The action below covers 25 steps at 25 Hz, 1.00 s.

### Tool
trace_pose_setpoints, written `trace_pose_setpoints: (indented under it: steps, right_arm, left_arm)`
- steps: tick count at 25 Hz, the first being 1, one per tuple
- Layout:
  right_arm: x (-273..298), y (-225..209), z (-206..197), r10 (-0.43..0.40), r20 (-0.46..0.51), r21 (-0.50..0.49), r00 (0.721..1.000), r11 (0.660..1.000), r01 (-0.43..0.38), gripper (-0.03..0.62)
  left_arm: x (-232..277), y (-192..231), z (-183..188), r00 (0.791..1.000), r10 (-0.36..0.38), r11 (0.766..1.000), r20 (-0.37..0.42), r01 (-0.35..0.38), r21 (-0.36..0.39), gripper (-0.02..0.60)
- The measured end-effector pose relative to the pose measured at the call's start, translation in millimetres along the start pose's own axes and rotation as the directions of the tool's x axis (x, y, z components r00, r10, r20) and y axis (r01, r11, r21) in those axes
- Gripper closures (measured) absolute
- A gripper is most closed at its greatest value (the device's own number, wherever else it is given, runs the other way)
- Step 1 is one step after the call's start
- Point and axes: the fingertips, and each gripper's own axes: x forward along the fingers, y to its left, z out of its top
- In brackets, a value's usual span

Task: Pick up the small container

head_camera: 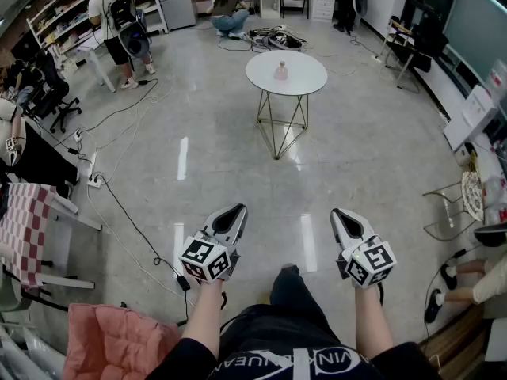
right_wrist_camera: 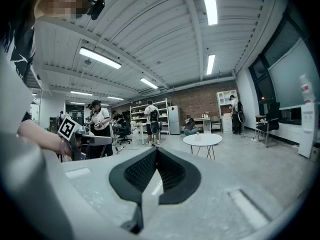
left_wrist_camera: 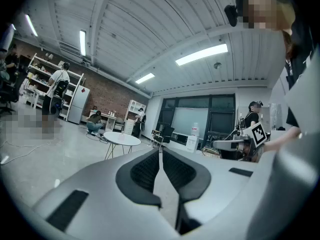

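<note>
A small pink container (head_camera: 281, 71) stands upright near the middle of a round white table (head_camera: 305, 81), far ahead of me across the floor. The same table shows small in the left gripper view (left_wrist_camera: 122, 139) and in the right gripper view (right_wrist_camera: 202, 139), where the container (right_wrist_camera: 197, 134) is a tiny shape on top. My left gripper (head_camera: 235, 213) and right gripper (head_camera: 342, 214) are held side by side close to my body, well short of the table. Both are shut with nothing between the jaws.
Cables (head_camera: 119, 204) trail over the grey floor at left. A checkered stool (head_camera: 28, 228) and a pink cushion (head_camera: 111, 343) sit at lower left. Wire chairs (head_camera: 451, 204) stand at right. People work by shelves (head_camera: 87, 6) and desks at the back.
</note>
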Motion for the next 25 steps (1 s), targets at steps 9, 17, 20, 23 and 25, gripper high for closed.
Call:
trace_pose_setpoints:
  steps: [9,17,20,23,25]
  right_arm:
    - [44.5,-13.1,15.9,-0.031,0.019,-0.046,0.999,0.998,0.032,0.589]
    - [107.6,-39.5,20.6,-0.029,-0.004,-0.029,1.000,0.999,0.028,0.588]
    - [134.4,-48.9,21.7,-0.019,-0.014,-0.014,1.000,1.000,0.018,0.589]
    - [164.1,-59.7,29.0,-0.026,-0.001,0.012,1.000,1.000,0.026,0.588]
    - [183.2,-69.9,32.8,-0.038,0.004,0.036,0.999,0.999,0.038,0.588]
  left_arm:
    - [34.5,37.9,17.0,0.999,-0.007,1.000,0.035,0.007,0.000,0.558]
    - [79.5,85.4,32.9,1.000,-0.006,1.000,0.028,0.006,-0.001,0.558]
    - [93.9,109.2,40.7,1.000,0.005,1.000,0.017,-0.005,-0.009,0.558]
    - [107.8,136.0,54.2,1.000,0.019,1.000,0.016,-0.019,-0.013,0.558]
    - [118.8,154.5,63.1,0.999,0.031,0.999,0.018,-0.030,-0.018,0.558]
